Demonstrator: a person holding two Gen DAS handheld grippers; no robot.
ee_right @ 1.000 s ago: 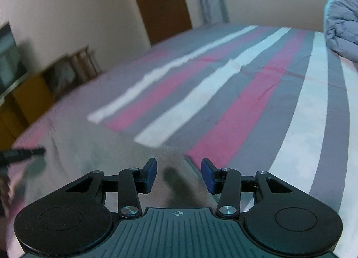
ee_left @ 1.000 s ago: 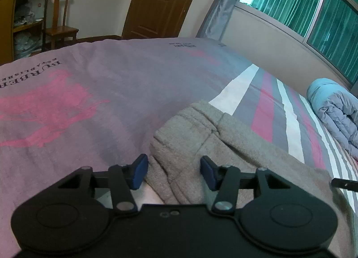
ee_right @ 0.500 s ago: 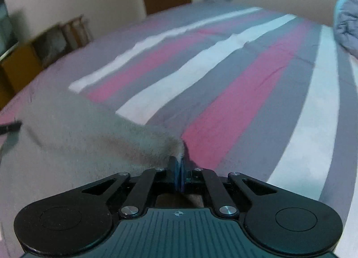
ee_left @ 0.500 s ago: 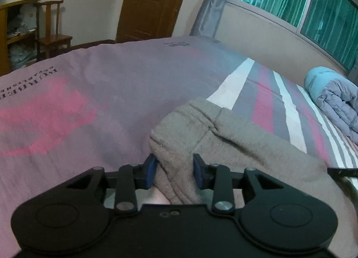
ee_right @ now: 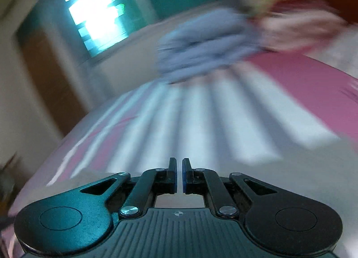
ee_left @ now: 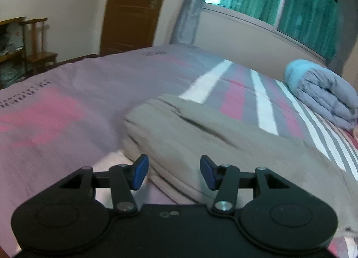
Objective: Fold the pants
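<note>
**Pants folded on the bed, both grippers free of the cloth**

The bed (ee_left: 94,92), under a mauve and pink cover with white, grey and red stripes toward 2 o'clock, takes up most of the left wrist view and serves as the folding surface. A rolled blue-grey quilt (ee_left: 322,99) sits at 3 o'clock, well apart from the work, likely pushed aside to leave room.

The grey-brown pants (ee_left: 201,137) lie at the centre, running toward 4 o'clock, with a doubled edge at 9 o'clock suggesting a fold already laid.

The left gripper (ee_left: 174,174) hovers at 6 o'clock just over the near edge, jaws spread wide and holding nothing, probably ready to smooth or take a new grip.

The right gripper (ee_right: 179,175) shows its jaws nearly pressed together with no cloth seen between them; its view is heavily blurred, showing only stripes.
</note>
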